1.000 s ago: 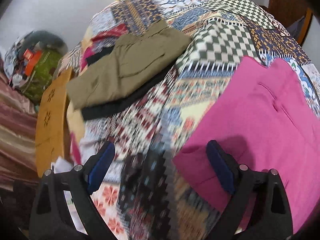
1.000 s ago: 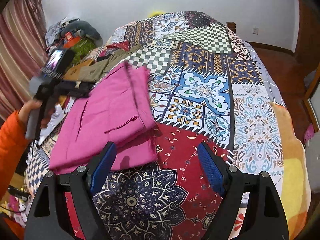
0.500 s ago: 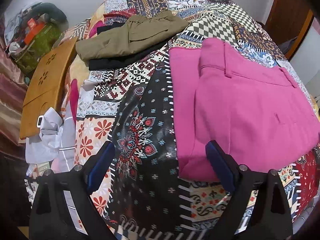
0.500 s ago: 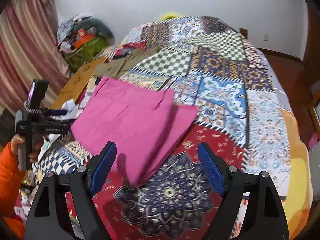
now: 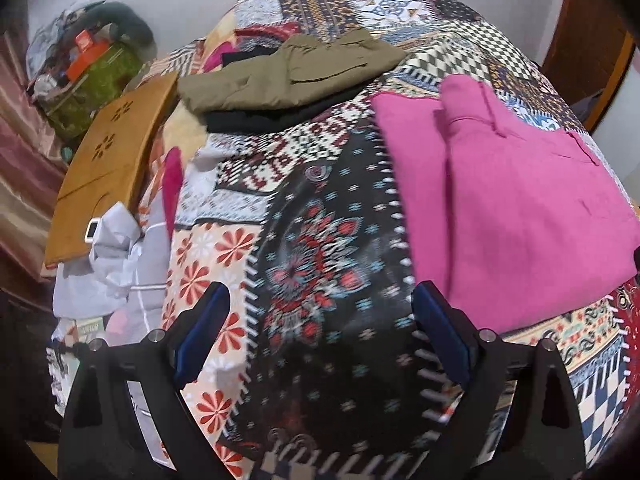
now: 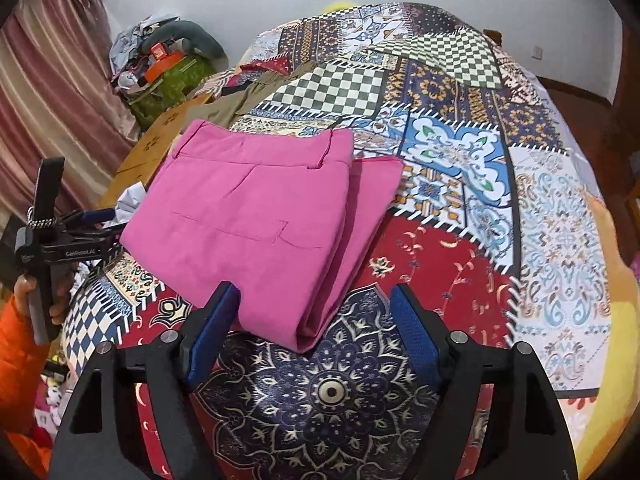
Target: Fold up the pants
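The pink pants (image 6: 260, 216) lie folded into a thick rectangle on the patchwork bedspread (image 6: 460, 152), waistband at the far end. They also show in the left wrist view (image 5: 508, 196) at the right. My right gripper (image 6: 314, 334) is open and empty, just in front of the near folded edge. My left gripper (image 5: 320, 334) is open and empty over the dark floral patch, left of the pants. The left gripper also appears at the left edge of the right wrist view (image 6: 86, 226), held in an orange-sleeved hand.
Folded olive pants (image 5: 292, 72) lie on a black garment (image 5: 272, 114) at the far left of the bed. A wooden board (image 5: 108, 172), white cloth (image 5: 116, 264) and a pile of bags (image 5: 88, 76) sit off the bed's left side. A curtain (image 6: 52, 92) hangs left.
The pink pants went from being moved to lying flat and folded. Both grippers have drawn back from them, open and empty. The left gripper swung left of the pants.
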A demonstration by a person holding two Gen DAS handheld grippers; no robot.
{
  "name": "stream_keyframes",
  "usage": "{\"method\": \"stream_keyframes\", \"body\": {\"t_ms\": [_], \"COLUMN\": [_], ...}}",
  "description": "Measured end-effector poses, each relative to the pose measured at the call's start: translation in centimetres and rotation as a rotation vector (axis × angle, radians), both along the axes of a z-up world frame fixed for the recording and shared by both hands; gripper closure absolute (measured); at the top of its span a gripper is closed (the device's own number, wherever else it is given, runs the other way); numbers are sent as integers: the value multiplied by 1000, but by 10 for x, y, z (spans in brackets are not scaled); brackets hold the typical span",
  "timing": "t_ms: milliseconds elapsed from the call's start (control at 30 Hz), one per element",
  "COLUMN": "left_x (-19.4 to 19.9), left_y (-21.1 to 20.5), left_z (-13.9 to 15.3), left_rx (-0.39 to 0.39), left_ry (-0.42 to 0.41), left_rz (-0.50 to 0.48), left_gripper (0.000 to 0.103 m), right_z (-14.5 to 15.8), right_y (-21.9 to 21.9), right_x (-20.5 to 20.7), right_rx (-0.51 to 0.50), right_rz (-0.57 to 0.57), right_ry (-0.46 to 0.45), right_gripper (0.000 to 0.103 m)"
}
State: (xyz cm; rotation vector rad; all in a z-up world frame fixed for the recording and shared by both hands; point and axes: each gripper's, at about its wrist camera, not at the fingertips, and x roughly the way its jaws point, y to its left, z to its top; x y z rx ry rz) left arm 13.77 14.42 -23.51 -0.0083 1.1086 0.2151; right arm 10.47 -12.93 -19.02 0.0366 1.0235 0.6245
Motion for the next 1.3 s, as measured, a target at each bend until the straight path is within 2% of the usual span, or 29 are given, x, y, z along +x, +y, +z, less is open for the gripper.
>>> {"method": "stream_keyframes", "body": {"t_ms": [67, 167, 300, 467, 533, 700, 733, 767, 800, 833, 900, 1100, 1300], "left_x": [-3, -4, 4, 30, 43, 81, 88, 96, 101, 105, 107, 109, 108], "left_y": [7, 14, 14, -14, -25, -53, -56, -58, -59, -59, -58, -60, -56], "left_z": [0, 5, 29, 61, 66, 56, 51, 43, 36, 29, 22, 16, 20], "left_rx": [23, 13, -16, -36, -52, -47, -46, -54, -64, -82, -91, -31, -45], "left_ry": [7, -9, -81, -167, -175, -143, -127, -99, -76, -54, -69, -103, -107], "left_rz": [21, 38, 31, -71, -113, -190, -194, -194, -195, -198, -200, -191, -177], "left_gripper": [9, 9, 9, 9, 9, 10, 17, 27, 32, 37, 38, 37, 37], "right_z": [3, 9, 21, 27, 27, 18, 14, 8, 0, -5, -14, -23, -19], "right_y": [-1, -7, -13, -5, 3, 24, 27, 30, 34, 36, 36, 21, 20], "right_x": [0, 1, 7, 24, 34, 60, 64, 69, 75, 80, 84, 85, 82], "right_rx": [-22, -39, -28, -28, -10, -19, -23, -31, -45, -53, -47, 25, -3], "right_rz": [-12, -28, -43, -39, -27, 20, 25, 30, 33, 35, 36, 27, 24], "right_ry": [-11, -25, -63, -85, -82, -54, -41, -24, 1, 18, 39, 69, 49], "right_gripper": [35, 41, 42, 43, 43, 48, 50, 56, 62, 64, 64, 67, 67]}}
